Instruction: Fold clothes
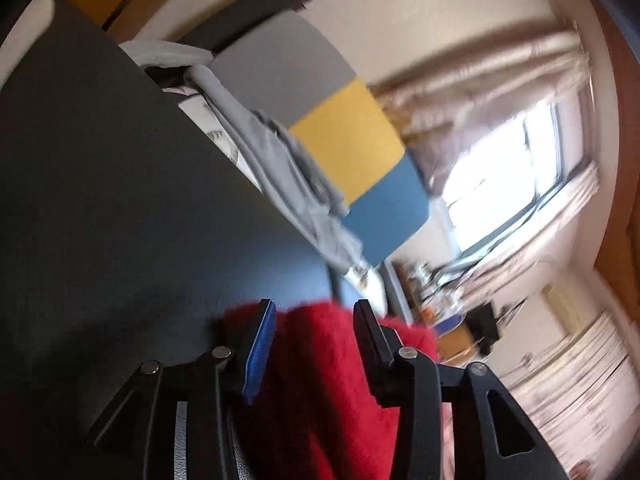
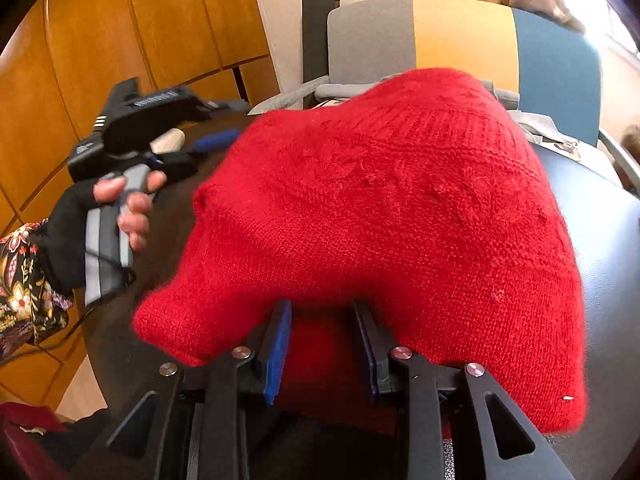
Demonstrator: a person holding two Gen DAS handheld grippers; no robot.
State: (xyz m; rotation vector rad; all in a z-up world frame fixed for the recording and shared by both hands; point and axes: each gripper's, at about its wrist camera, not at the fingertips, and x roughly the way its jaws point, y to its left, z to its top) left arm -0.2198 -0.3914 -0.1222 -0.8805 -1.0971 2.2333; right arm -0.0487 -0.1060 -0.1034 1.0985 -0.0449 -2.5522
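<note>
Left wrist view: a dark table (image 1: 120, 184) fills the left of the frame, tilted; a grey, yellow and blue chair (image 1: 340, 120) with grey cloth (image 1: 280, 160) sits upper centre, a bright window (image 1: 504, 176) at right. The left gripper (image 1: 314, 308), jaws wide, has the red sweater (image 1: 320, 380) between them at bottom centre.

Right wrist view: wooden cabinets (image 2: 120, 28) stand upper left. The sweater (image 2: 380, 216) lies mid-frame on the table (image 2: 608, 248), long axis running lower left to upper right. The right gripper (image 2: 322, 308) has its jaws parted around the near edge.

Sweater: we see the red sweater (image 2: 384, 216) bunched on the dark tabletop (image 2: 600, 240).
Right claw (image 2: 323, 312): jaws apart, red knit between.
Left claw (image 2: 216, 142): gripped by a hand (image 2: 124, 208).
</note>
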